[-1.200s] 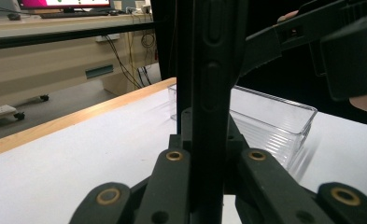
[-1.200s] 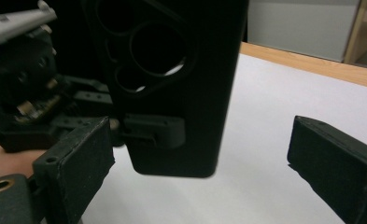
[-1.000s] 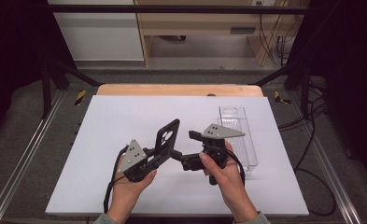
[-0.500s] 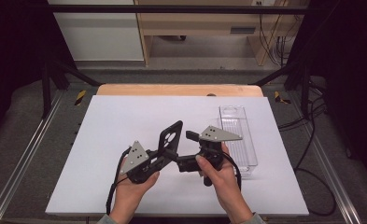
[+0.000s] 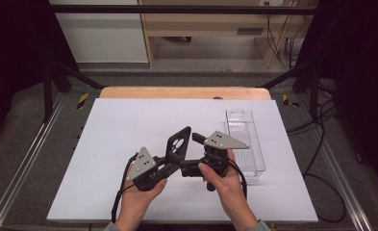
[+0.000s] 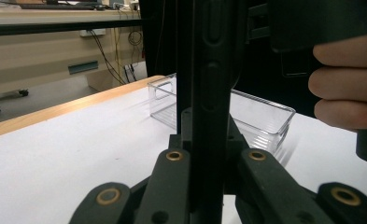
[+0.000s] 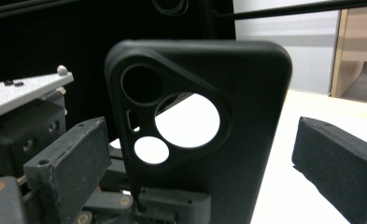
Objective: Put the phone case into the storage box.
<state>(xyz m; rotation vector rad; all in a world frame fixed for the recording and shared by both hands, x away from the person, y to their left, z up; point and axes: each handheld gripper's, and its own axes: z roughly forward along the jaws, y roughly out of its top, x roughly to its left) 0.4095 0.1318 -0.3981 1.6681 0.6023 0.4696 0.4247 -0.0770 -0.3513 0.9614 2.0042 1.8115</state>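
A black phone case (image 5: 178, 141) with round camera cut-outs stands up over the white table. My left gripper (image 5: 173, 158) is shut on its lower end. In the left gripper view the case (image 6: 209, 70) shows edge-on, pinched in the left gripper (image 6: 208, 154). My right gripper (image 5: 189, 166) comes in from the right, beside the case. In the right gripper view the case (image 7: 246, 116) faces the camera, and the right gripper (image 7: 200, 158) is open, one jaw on each side of the case and apart from it.
A long clear plastic tray (image 5: 244, 139) lies on the right side of the white table top (image 5: 119, 125), just beyond the right hand; it also shows as the clear tray (image 6: 260, 116). A wooden edge (image 5: 177, 92) runs along the far side. Cables trail from both grippers.
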